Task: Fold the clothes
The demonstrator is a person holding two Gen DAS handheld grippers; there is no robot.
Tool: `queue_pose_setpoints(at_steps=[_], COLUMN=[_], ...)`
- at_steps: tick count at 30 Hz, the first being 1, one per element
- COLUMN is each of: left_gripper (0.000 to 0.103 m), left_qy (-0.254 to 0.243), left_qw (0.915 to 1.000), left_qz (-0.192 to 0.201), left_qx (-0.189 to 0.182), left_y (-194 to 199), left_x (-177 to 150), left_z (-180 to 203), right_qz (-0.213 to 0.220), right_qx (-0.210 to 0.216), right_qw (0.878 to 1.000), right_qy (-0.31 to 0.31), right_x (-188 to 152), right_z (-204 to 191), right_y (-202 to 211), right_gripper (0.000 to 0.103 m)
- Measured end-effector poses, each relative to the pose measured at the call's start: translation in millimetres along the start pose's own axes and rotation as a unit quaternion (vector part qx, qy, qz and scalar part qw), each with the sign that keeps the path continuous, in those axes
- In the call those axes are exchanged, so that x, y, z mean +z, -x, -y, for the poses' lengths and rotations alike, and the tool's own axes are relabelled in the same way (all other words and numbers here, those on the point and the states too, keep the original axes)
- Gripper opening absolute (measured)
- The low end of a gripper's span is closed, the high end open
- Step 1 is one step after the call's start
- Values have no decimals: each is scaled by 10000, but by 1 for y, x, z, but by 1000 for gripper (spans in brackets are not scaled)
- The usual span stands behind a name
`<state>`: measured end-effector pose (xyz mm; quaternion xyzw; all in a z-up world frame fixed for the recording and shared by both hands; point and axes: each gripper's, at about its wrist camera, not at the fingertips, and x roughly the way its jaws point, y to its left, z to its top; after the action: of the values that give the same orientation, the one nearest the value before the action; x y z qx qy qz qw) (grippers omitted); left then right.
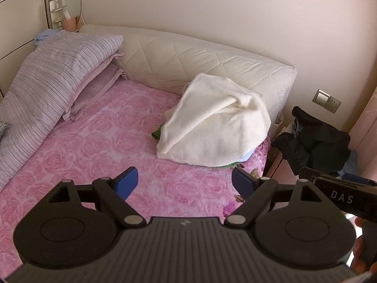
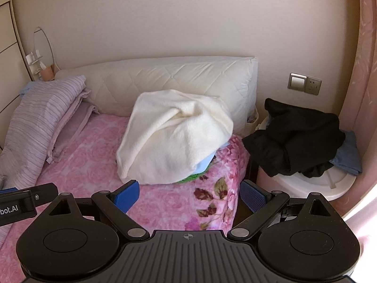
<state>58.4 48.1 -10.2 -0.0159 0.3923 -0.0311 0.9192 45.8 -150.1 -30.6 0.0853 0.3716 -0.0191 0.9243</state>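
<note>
Beyond both open jaws, cream garment (image 1: 213,127) atop green cloth (image 2: 192,177).

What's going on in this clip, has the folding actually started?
Not yet. A person holds both grippers open and empty above the pink bed: left gripper, right gripper. A cream garment lies heaped over other clothes near the headboard, untouched. Dark clothes sit piled beside the bed.

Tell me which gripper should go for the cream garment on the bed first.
Left, probably. The cream garment lies almost straight ahead of the open left gripper, over bare bedspread. The right gripper, also open, points at the bed's edge, the garment up and left of it.
</note>
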Motion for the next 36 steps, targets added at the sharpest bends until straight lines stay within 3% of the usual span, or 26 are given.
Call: queue_pose_setpoints(at_steps=[12, 21, 31, 33, 36], left_gripper=[84, 81, 79, 74, 73], left_qy=[-19, 89, -93, -23, -117], left_qw=[9996, 9987, 9960, 9952, 9944], left_qz=[-238, -480, -890, -980, -1049], left_qx=[-123, -122, 18, -39, -44], left_y=[-21, -59, -146, -166, -196], left_x=[-1, 9, 41, 49, 65], left_z=[6, 4, 22, 25, 34], right_qz=[-125, -307, -907, -1036, -1153], right_qx=[-64, 2, 122, 195, 251], right_qw=[9999, 9993, 9955, 9941, 9923], right_qy=[-76, -189, -231, -237, -384], right_x=[1, 18, 48, 55, 69], right_z=[8, 28, 56, 63, 77], right_y=[-13, -47, -132, -152, -182], right_gripper=[96, 96, 96, 95, 89])
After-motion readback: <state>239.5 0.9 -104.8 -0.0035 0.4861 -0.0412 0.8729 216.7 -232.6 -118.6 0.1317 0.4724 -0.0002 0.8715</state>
